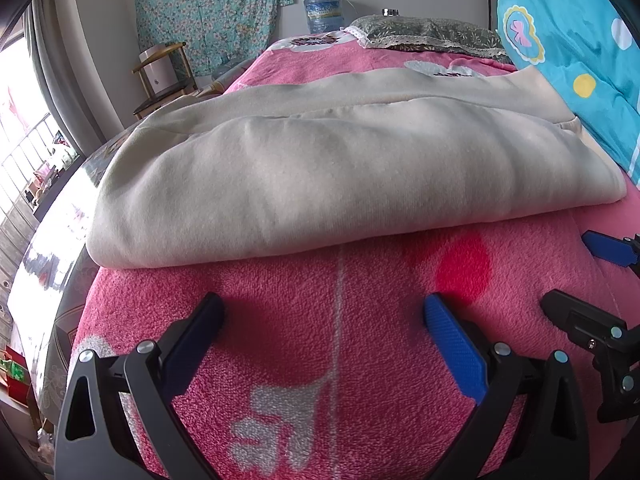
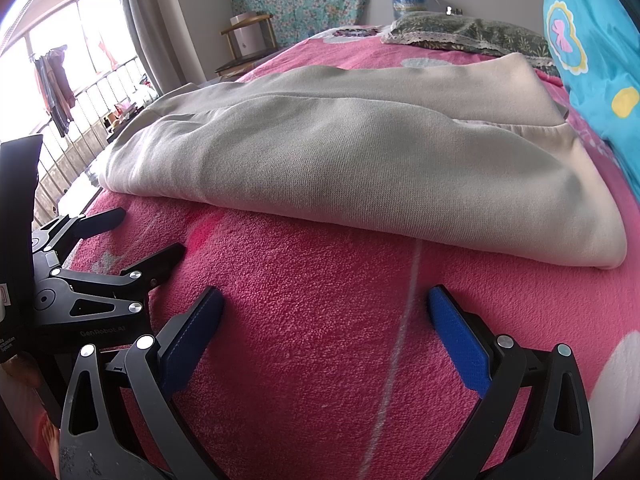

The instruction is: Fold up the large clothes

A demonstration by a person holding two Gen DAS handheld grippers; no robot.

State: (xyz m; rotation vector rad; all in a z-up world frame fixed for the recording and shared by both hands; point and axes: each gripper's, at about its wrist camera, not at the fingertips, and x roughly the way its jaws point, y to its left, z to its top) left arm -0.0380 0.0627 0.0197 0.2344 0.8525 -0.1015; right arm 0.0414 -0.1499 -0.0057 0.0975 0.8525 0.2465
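Left tool [image 1: 322,314], right tool [image 2: 324,308]: both spread, empty, low over fuzzy pink floral bed blanket [image 1: 360,320]. Cream fleece garment [image 1: 320,176] just ahead, folded flat (likely near done); next, pinch its near fold. Beyond: window, wooden chair [image 1: 164,76], turquoise quilt [image 1: 580,60].

cream garment [image 1: 320,176], pink floral blanket [image 1: 360,320], blue pads [image 1: 456,344]
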